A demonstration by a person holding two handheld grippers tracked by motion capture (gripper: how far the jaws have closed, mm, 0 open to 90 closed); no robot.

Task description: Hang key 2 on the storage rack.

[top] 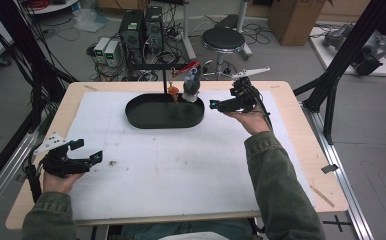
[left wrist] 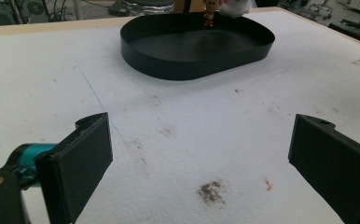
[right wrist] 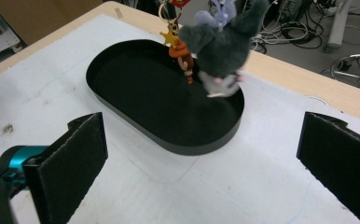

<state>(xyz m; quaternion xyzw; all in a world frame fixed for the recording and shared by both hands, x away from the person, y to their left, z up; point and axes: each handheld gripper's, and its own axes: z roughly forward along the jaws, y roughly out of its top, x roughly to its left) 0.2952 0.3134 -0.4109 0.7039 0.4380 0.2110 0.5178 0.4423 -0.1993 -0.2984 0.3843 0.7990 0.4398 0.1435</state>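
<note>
- the right tongs (top: 216,104) hover above the white-covered desk (top: 181,165), just to the right of the black oval tray (top: 146,117), jaws spread wide with nothing between them — judged as lined up for a reach toward the hanging toys.
- the grey plush toy (right wrist: 227,46) dangles from a small black stand (top: 164,75) at the tray's far edge, its pale lower end hanging just over the rim; in the right gripper view it sits ahead of the jaws and a little above them.
- beside the plush hangs an orange figure charm (right wrist: 183,58) with a gold star on its ring, over the tray's far side; both hang there so that anything unhooked would drop into the tray.
- the left tongs (top: 88,150) are held low over the near-left part of the desk, well apart from the tray, jaws also wide and empty — parked out of the way, it seems, while the right hand works.
- the left gripper view looks across bare, smudged white sheet toward the tray (left wrist: 197,60), which holds nothing.
- next call, as a judgement: move the right tongs forward and up until the plush is between the jaws.
</note>
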